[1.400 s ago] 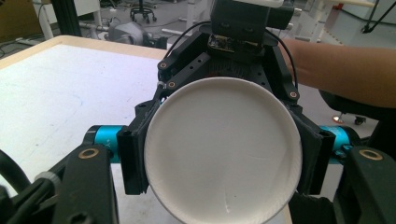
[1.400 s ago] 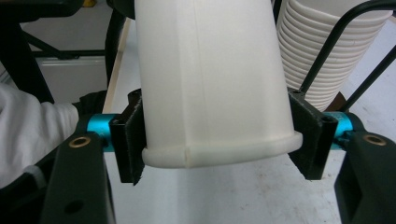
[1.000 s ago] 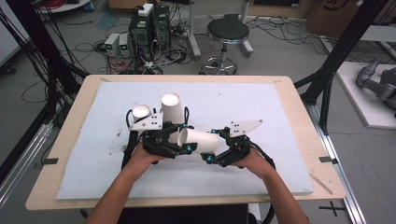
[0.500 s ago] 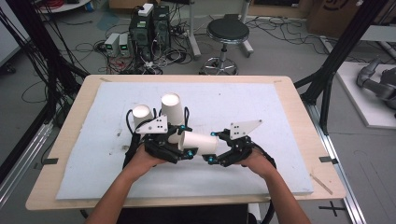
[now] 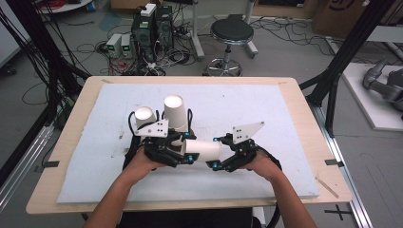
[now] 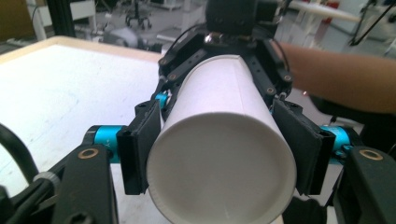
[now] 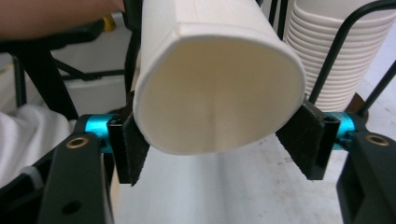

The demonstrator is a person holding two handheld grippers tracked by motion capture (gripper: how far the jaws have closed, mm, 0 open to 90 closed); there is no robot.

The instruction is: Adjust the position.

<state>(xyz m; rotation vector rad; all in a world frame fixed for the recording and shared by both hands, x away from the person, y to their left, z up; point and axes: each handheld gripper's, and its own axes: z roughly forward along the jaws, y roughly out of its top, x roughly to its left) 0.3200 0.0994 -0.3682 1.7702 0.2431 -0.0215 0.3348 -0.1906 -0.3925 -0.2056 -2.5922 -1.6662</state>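
Cups are the work in hand: we hold one white paper cup point(image 5: 202, 149) level between both grippers, above the counter point(image 5: 285, 118). Our left gripper point(image 6: 219, 158) has just been closing and now clamps the cup's closed bottom end, pads pressed on both sides. Our right gripper point(image 7: 222, 140) has its jaws wide around the open rim, which looks squeezed oval, so we judge it gripped too. Beyond the left gripper stand two cup stacks point(image 5: 173, 111). We judge this a hand-over or separation; next, one gripper must let go cleanly.
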